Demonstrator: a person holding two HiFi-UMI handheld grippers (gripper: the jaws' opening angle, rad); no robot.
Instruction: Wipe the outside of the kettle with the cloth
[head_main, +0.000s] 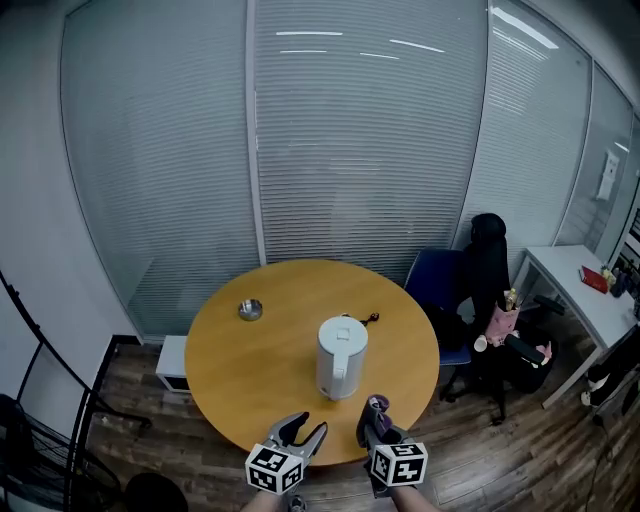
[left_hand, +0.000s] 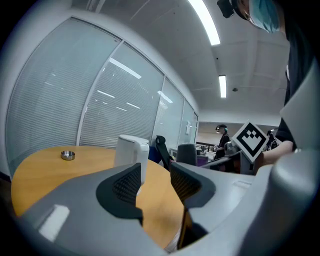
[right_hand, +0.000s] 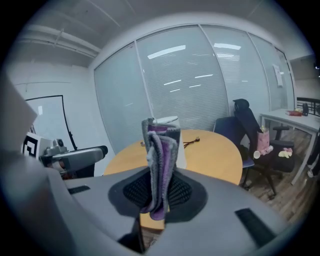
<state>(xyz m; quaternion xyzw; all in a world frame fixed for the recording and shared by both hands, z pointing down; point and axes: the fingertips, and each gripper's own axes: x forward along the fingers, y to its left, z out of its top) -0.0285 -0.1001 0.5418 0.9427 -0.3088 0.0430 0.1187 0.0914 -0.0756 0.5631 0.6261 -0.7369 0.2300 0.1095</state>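
The white kettle (head_main: 341, 357) stands upright on the round wooden table (head_main: 230, 370), slightly right of its middle. Both grippers hover at the table's near edge, short of the kettle. My left gripper (head_main: 300, 432) is open and empty; in the left gripper view (left_hand: 155, 182) the kettle (left_hand: 132, 150) shows beyond the gap. My right gripper (head_main: 375, 420) is shut on a folded grey and purple cloth (right_hand: 160, 165), which stands up between the pads and hides part of the kettle (right_hand: 172, 125) behind it.
A small metal ashtray (head_main: 250, 310) sits at the table's far left, and a small dark item with a cord (head_main: 370, 319) lies behind the kettle. A blue chair (head_main: 440, 290) with dark clothing, a white desk (head_main: 580, 290) and a white box (head_main: 172, 365) surround the table.
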